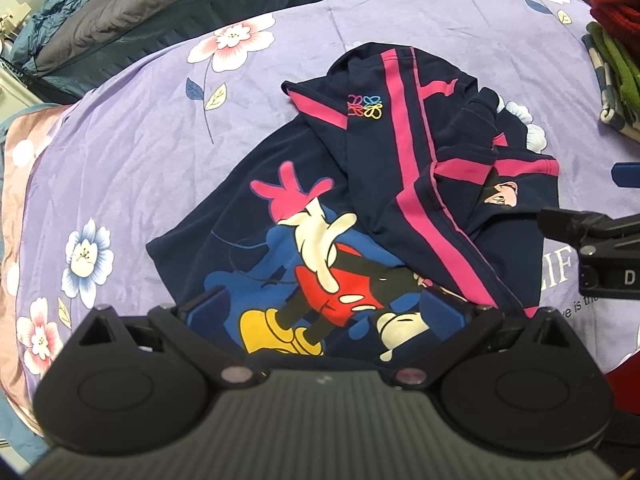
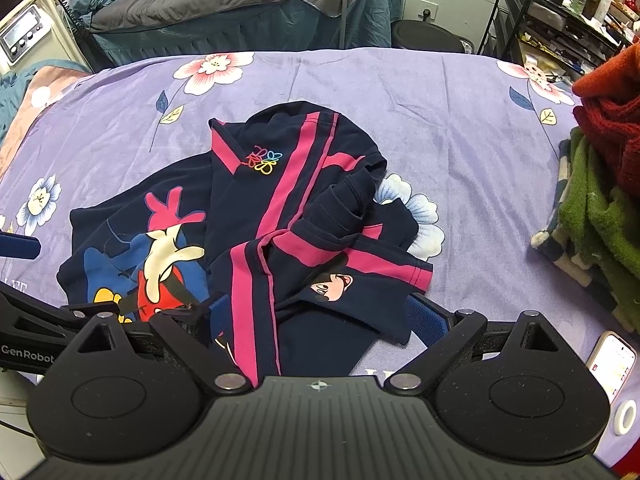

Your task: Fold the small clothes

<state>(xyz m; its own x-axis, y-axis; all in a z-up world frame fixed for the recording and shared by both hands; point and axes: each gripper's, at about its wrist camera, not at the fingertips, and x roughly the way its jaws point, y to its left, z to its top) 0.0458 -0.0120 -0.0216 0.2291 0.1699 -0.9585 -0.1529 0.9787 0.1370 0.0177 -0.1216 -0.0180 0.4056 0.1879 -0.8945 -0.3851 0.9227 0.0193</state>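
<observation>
A navy small garment (image 1: 360,208) with pink stripes and a cartoon mouse print lies crumpled on the purple floral sheet (image 1: 140,152). Its striped sleeves are bunched over the right half of the body. My left gripper (image 1: 324,308) stands open over the printed near edge, blue pads (image 1: 206,308) wide apart, nothing gripped. In the right wrist view the same garment (image 2: 280,216) fills the middle. My right gripper (image 2: 324,314) is open above the striped sleeve end, cloth lying between its spread fingers (image 2: 430,316). Each gripper shows at the edge of the other's view.
A pile of clothes (image 2: 600,184), red knit over green and checked pieces, sits at the sheet's right edge. A phone (image 2: 612,362) and a white ring (image 2: 626,412) lie near the front right corner. A bed with grey covers (image 2: 200,4) and a shelf rack (image 2: 560,20) stand behind.
</observation>
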